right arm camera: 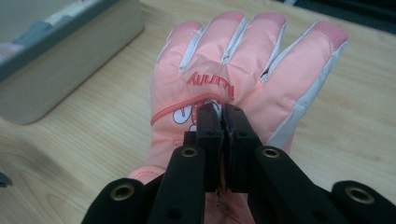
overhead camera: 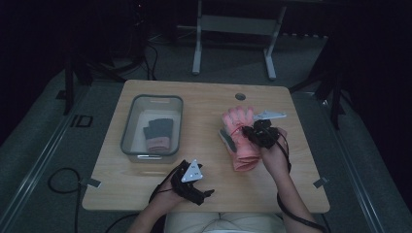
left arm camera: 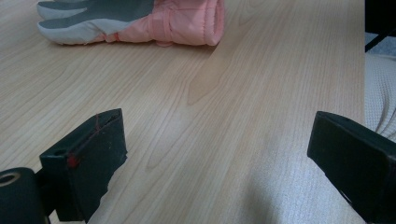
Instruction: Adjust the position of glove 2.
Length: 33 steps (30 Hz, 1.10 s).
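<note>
Two gloves: one grey-and-pink glove (overhead camera: 157, 133) already in the clear bin (overhead camera: 127, 127); one pink ski glove (right arm camera: 243, 79) on the table (overhead camera: 204, 111), right gripper (right arm camera: 220, 114) pinching its back fabric, likely bin-bound. Left gripper (left arm camera: 215, 154) spread wide, idle.

Light wooden table (overhead camera: 204, 97) with rounded corners and a dark round grommet hole (overhead camera: 240, 96) near its far edge. Clear, grey-rimmed rectangular plastic bin (overhead camera: 127, 127) stands on left half. Pink padded winter glove (overhead camera: 239, 136) with pale grey side panels lies flat on right half, fingers toward far edge, cuff toward near edge. Bin and glove well apart.
</note>
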### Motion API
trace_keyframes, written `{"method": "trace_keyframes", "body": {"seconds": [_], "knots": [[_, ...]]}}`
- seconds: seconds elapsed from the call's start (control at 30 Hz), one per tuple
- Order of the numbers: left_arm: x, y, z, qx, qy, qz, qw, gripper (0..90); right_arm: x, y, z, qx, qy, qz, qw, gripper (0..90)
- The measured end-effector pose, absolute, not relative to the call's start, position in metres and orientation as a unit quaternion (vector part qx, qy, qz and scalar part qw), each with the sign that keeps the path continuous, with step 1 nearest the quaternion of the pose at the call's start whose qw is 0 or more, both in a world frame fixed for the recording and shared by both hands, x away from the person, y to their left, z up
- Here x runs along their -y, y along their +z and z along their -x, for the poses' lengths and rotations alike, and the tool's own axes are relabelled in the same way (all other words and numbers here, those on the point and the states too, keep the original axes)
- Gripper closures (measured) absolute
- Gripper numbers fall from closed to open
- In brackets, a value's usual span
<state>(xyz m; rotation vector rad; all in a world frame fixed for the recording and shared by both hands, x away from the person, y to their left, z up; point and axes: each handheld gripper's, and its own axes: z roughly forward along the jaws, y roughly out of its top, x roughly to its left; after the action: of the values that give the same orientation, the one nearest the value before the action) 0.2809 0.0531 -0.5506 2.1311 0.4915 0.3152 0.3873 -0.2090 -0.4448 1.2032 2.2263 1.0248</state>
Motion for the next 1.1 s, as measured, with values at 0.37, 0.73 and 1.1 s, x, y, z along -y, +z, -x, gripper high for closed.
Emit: {"method": "trace_keyframes", "body": {"seconds": [0.37,0.73,1.1], "knots": [[-0.054,-0.549,-0.280,-0.196,0.127,-0.860,0.453,4.2,0.202,-0.479,-0.399,-0.806,0.320,-0.463,0.182,86.3],[-0.053,-0.549,-0.280,-0.193,0.128,-0.860,0.454,4.2,0.197,-0.494,-0.402,-0.785,0.315,-0.499,0.188,86.3],[-0.053,-0.549,-0.280,-0.195,0.121,-0.863,0.450,4.2,0.192,-0.488,-0.404,-0.769,0.333,-0.513,0.186,76.1]]}}
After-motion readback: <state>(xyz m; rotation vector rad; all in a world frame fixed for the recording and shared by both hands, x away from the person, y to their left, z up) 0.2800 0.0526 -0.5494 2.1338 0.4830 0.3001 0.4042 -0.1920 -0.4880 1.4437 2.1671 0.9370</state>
